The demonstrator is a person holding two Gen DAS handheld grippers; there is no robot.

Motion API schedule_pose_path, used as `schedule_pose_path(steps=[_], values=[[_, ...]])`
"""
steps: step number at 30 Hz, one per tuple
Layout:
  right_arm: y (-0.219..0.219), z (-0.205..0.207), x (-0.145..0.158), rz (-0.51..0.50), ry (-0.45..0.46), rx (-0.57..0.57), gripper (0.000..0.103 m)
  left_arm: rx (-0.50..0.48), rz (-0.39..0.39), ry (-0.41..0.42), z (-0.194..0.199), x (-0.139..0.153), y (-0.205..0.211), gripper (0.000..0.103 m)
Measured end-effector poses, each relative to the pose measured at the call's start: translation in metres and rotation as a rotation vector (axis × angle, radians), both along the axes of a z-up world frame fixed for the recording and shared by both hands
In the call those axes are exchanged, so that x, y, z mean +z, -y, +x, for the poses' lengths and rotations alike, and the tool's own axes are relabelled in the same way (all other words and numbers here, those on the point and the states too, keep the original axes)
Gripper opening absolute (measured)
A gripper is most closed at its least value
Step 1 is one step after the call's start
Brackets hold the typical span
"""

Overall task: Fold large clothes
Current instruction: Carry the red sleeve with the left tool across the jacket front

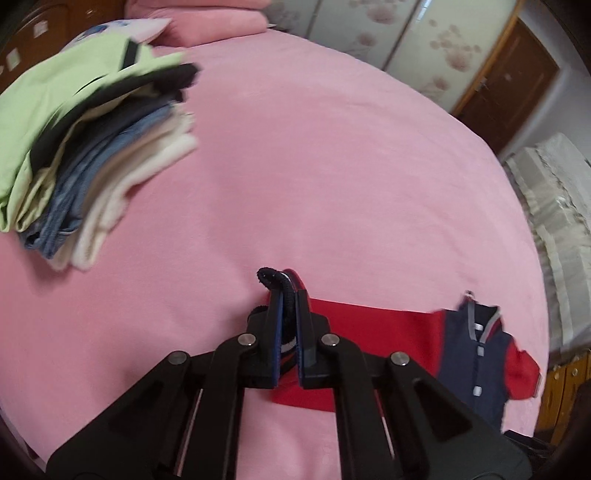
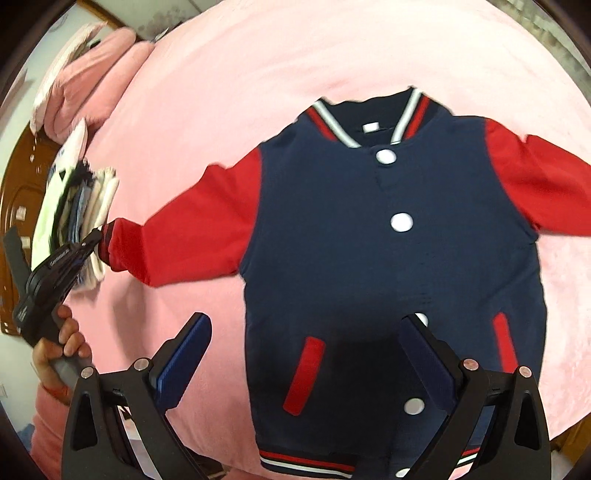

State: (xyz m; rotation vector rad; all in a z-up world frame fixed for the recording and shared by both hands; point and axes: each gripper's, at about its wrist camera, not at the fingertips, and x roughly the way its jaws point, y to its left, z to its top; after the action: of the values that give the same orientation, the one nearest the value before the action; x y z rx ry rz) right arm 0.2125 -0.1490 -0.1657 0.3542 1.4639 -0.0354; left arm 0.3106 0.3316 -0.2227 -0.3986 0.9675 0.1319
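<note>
A navy varsity jacket (image 2: 388, 266) with red sleeves and white snaps lies face up on the pink bed. My left gripper (image 1: 290, 306) is shut on the dark cuff of its left red sleeve (image 1: 369, 325), pulled out sideways. In the right wrist view the left gripper (image 2: 92, 240) holds that cuff beside the clothes stack. My right gripper (image 2: 310, 332) is open and empty, hovering above the jacket's lower half near the hem. The jacket body also shows in the left wrist view (image 1: 476, 358).
A stack of folded clothes (image 1: 85, 155), green on top, sits on the pink bedspread (image 1: 314, 166) at the left. Pink pillows (image 1: 218, 22) lie at the head. A wardrobe and wooden door (image 1: 517, 77) stand beyond the bed.
</note>
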Motion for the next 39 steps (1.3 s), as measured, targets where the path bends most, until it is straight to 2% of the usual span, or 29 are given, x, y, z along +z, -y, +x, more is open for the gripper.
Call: schedule_pose_path(steps=[7,11,14,18,19,20,21,22,23,24,27,29,31,32,33,37,38,39], values=[[0.057,0.013,0.032,0.016,0.046,-0.084,0.103,-0.178,-0.047,0.080,0.000,0.052,0.121,0.003],[0.101,0.016,0.049,0.023,0.089,-0.128,0.103,-0.221,-0.102,0.103,0.003,0.062,0.191,0.003],[0.132,0.019,0.054,0.021,0.105,-0.155,0.103,-0.253,-0.129,0.095,0.008,0.060,0.243,0.003],[0.170,0.019,0.054,0.021,0.124,-0.181,0.103,-0.317,-0.156,0.073,0.010,0.049,0.289,0.005],[0.177,0.019,0.053,0.022,0.127,-0.182,0.103,-0.355,-0.189,0.043,0.014,0.042,0.296,0.008],[0.183,0.020,0.050,0.019,0.126,-0.181,0.103,-0.387,-0.218,-0.008,0.016,0.035,0.305,0.016],[0.189,0.021,0.047,0.014,0.118,-0.179,0.103,-0.395,-0.225,-0.045,0.017,0.029,0.306,0.030],[0.194,0.022,0.043,0.012,0.114,-0.177,0.103,-0.398,-0.232,-0.070,0.017,0.024,0.303,0.039],[0.197,0.022,0.041,0.015,0.112,-0.176,0.103,-0.397,-0.237,-0.082,0.014,0.023,0.301,0.055],[0.200,0.024,0.038,0.020,0.110,-0.175,0.103,-0.383,-0.231,-0.084,0.010,0.023,0.298,0.062],[0.201,0.029,0.027,0.058,0.101,-0.160,0.103,-0.319,-0.190,-0.111,-0.001,0.021,0.275,0.066],[0.192,0.035,0.017,0.109,0.091,-0.132,0.101,-0.269,-0.127,-0.163,-0.005,0.014,0.256,0.066],[0.180,0.043,0.007,0.154,0.083,-0.103,0.091,-0.229,-0.075,-0.192,-0.007,0.007,0.239,0.066],[0.172,0.049,-0.001,0.182,0.080,-0.091,0.080,-0.211,-0.054,-0.204,-0.008,0.003,0.233,0.066],[0.166,0.054,-0.008,0.199,0.073,-0.085,0.074,-0.183,-0.027,-0.226,-0.009,-0.003,0.222,0.066],[0.139,0.078,-0.034,0.209,0.072,-0.071,0.068,-0.131,0.005,-0.264,-0.010,-0.011,0.191,0.066],[0.132,0.084,-0.039,0.207,0.078,-0.056,0.061,-0.123,0.013,-0.263,-0.011,-0.010,0.188,0.066],[0.128,0.088,-0.043,0.209,0.073,-0.049,0.047,-0.121,0.019,-0.262,-0.011,-0.009,0.185,0.066]])
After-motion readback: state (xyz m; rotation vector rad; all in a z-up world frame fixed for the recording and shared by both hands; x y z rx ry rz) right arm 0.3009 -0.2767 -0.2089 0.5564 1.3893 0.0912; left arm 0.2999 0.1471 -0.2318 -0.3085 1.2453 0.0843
